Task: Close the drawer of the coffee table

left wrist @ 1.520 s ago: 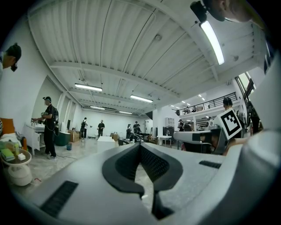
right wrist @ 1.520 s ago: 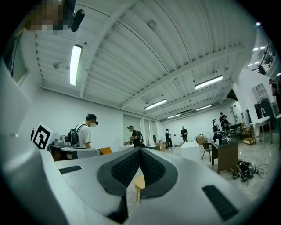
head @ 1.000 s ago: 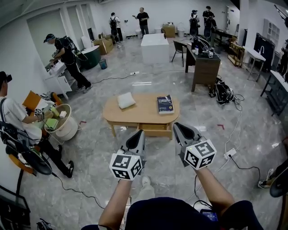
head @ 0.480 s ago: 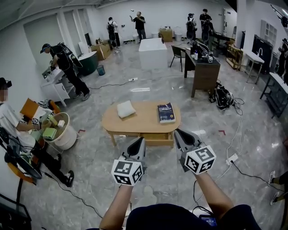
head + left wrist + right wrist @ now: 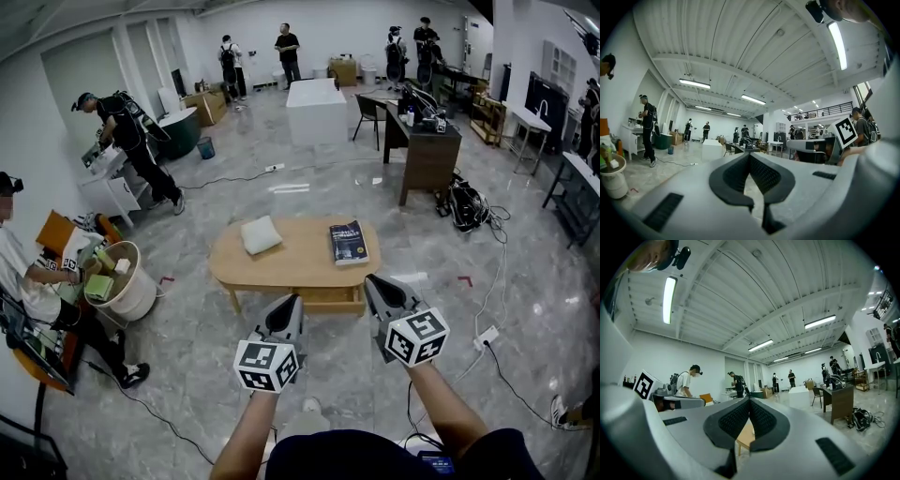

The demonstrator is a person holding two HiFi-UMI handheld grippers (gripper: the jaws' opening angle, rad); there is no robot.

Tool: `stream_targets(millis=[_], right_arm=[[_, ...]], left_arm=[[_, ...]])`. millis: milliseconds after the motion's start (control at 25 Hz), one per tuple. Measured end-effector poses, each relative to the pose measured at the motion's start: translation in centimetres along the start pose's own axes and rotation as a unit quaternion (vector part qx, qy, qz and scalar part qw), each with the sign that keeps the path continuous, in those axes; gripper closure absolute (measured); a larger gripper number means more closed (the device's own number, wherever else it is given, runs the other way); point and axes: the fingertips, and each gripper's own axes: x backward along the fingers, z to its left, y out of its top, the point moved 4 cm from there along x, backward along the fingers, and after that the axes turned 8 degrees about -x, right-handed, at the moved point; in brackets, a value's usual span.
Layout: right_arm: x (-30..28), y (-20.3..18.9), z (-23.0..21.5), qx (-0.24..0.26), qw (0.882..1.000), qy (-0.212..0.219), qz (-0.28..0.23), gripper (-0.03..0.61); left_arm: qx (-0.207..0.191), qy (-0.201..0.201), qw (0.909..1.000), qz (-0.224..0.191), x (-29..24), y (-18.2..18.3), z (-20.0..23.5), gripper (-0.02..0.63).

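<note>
Drawer (image 5: 330,299) of pale wood juts slightly from the low oval wooden desk (image 5: 281,261), well ahead of me. I expect it rigid and light-sliding; push its flat front. On the left gripper (image 5: 290,304) and right gripper (image 5: 376,285), the fingers are pressed together, empty.

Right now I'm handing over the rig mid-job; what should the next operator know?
Left gripper: jaws together, empty. Right gripper: jaws together, empty. Both hover short of the coffee table, touching nothing.
Drawer sits under the tabletop's near edge, seemingly pulled out a little; a book and a white cushion lie on top.
Done: nothing yet. Left: step in, push the drawer front flush.
</note>
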Motion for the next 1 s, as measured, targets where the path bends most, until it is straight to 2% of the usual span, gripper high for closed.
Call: stream_targets(millis=[640, 1000], right_arm=[[-10.0, 1.6, -1.4, 0.001, 1.000, -0.021, 0.008, 0.565], [-15.5, 1.7, -1.7, 0.009, 0.999, -0.033, 0.019, 0.565]], left_arm=[[0.009, -0.017, 0.9998, -0.001, -5.9, 1.5, 9.1, 0.612], [0.027, -0.023, 0.9993, -0.011, -8.4, 1.1, 14.3, 0.612]])
